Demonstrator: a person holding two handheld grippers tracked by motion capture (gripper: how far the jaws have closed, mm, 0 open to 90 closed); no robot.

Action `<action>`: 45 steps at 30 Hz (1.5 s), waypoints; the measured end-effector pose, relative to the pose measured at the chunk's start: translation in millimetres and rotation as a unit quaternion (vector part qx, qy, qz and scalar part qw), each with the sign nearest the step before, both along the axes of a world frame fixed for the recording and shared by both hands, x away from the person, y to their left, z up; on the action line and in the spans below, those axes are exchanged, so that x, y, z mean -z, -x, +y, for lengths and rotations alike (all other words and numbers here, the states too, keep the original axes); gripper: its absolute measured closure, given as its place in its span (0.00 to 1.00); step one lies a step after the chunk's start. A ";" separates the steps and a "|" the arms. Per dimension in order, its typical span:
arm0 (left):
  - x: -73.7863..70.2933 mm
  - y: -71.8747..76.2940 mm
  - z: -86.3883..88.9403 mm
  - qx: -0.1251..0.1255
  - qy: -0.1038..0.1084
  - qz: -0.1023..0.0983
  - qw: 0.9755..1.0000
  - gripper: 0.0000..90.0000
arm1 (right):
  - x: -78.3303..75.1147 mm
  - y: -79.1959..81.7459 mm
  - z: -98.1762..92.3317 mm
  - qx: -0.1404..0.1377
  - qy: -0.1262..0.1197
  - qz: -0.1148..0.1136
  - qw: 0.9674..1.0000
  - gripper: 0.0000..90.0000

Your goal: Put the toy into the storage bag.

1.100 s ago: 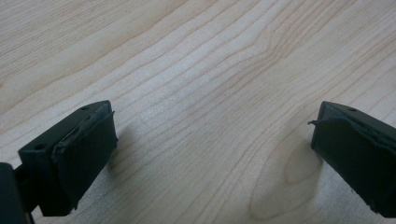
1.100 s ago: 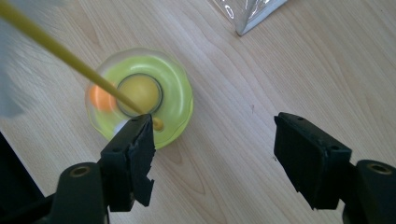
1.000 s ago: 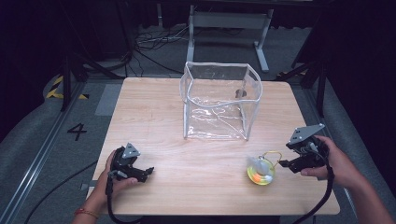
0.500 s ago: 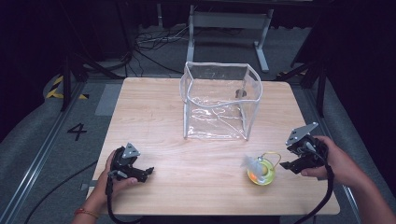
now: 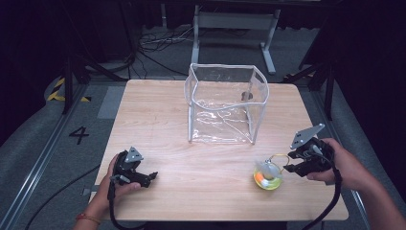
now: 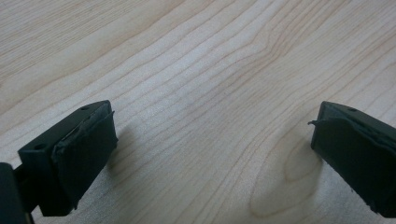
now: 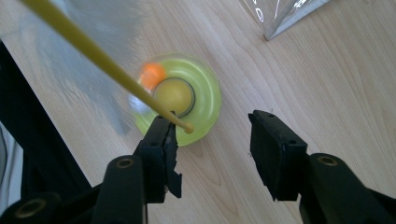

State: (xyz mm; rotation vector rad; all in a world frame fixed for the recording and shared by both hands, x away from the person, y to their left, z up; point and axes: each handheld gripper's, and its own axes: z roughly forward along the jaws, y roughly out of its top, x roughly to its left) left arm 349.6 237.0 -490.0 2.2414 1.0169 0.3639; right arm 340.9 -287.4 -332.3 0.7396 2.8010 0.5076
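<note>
A round yellow-green toy point(image 5: 268, 178) with an orange spot and a thin yellow cord point(image 5: 280, 157) lies near the table's front right. My right gripper point(image 5: 291, 168) sits just right of it, pointing at it. In the right gripper view the toy point(image 7: 175, 98) lies beyond the jaws, and the cord point(image 7: 93, 51) ends at the tip of the left jaw. The right gripper point(image 7: 210, 120) is open; its jaws have just been closing, with only bare wood between them. My left gripper point(image 5: 152, 176) rests at the front left, and its own view shows the left gripper point(image 6: 210, 126) wide open over bare table.
A clear plastic box-shaped bag point(image 5: 225, 108) stands upright and open-topped at the middle back of the wooden table point(image 5: 158, 120); its corner point(image 7: 285, 18) shows beyond my right jaws. Dark floor with cables and a metal frame point(image 5: 234, 21) lies behind the table.
The right gripper's jaws have narrowed and the hand has shifted slightly beside the toy. The toy stays about where it was. The left hand has not moved.
</note>
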 end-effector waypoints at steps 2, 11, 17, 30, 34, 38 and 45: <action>0.0 0.0 0.0 0.000 0.000 0.000 1.000 0.01 | 0.6 -1.2 3.3 -0.006 0.001 0.006 1.000 0.68; 0.0 0.0 0.0 0.000 0.000 0.000 1.000 0.01 | 2.0 -4.5 13.7 -0.027 0.011 0.022 0.999 0.97; 0.0 0.0 0.0 0.000 0.000 0.000 1.000 0.01 | -0.8 -8.2 18.4 -0.032 0.019 0.028 0.999 0.98; 0.0 0.0 0.0 0.000 0.000 0.000 1.000 0.01 | -15.3 -25.9 10.9 -0.015 0.031 0.008 0.999 0.98; 0.0 0.0 0.0 0.000 0.000 0.000 1.000 0.01 | -23.2 -30.5 5.4 -0.008 0.031 -0.001 0.999 0.98; 0.0 0.0 0.0 0.000 0.000 0.000 1.000 0.01 | -37.8 -36.7 -0.2 0.010 0.027 -0.014 0.999 0.98; -0.2 -0.2 0.3 0.002 0.000 0.001 1.000 0.01 | -56.9 -45.5 -5.1 0.026 0.035 -0.019 0.999 0.98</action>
